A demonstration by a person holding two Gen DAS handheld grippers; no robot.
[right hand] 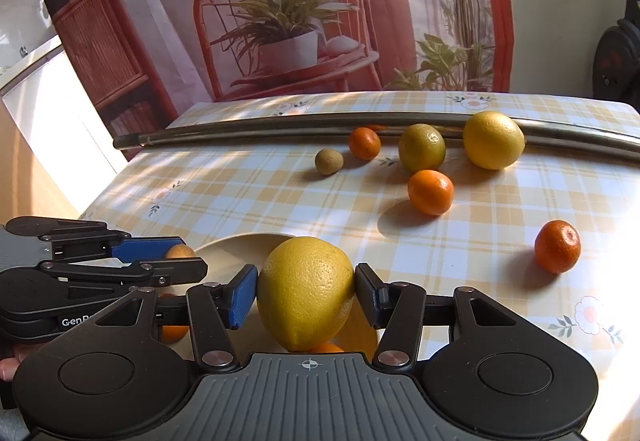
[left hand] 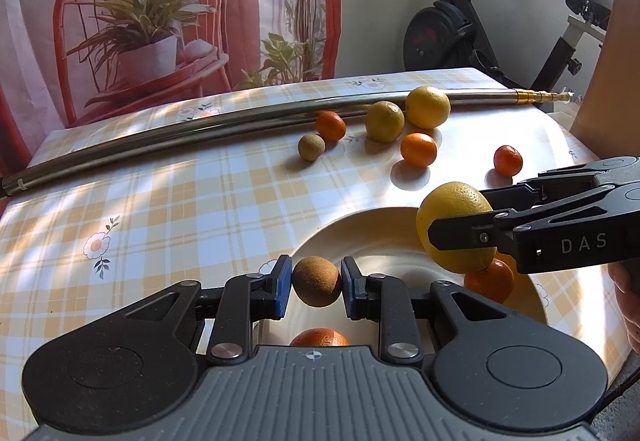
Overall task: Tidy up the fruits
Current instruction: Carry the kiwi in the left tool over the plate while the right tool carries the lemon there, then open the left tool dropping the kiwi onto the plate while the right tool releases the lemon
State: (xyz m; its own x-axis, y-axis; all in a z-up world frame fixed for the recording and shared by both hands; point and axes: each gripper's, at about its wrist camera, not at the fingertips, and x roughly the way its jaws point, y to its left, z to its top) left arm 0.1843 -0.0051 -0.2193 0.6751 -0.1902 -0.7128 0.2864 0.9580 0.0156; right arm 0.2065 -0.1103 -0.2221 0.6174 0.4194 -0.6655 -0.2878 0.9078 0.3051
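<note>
My left gripper (left hand: 316,281) clamps a kiwi (left hand: 317,281) over the plate (left hand: 400,237); my right gripper (right hand: 306,291) grips a lemon (right hand: 306,291) above a mandarin (left hand: 490,280). I should lower each onto bare plate, then part the fingers slowly so nothing rolls.

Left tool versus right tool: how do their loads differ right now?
The left tool grips a small, brown, rough-skinned fruit; the right tool grips a much larger yellow lemon. The brown fruit barely spreads the left tool's pads, while the lemon forces the right tool's wide apart. Both loads hang above the white plate.
</note>
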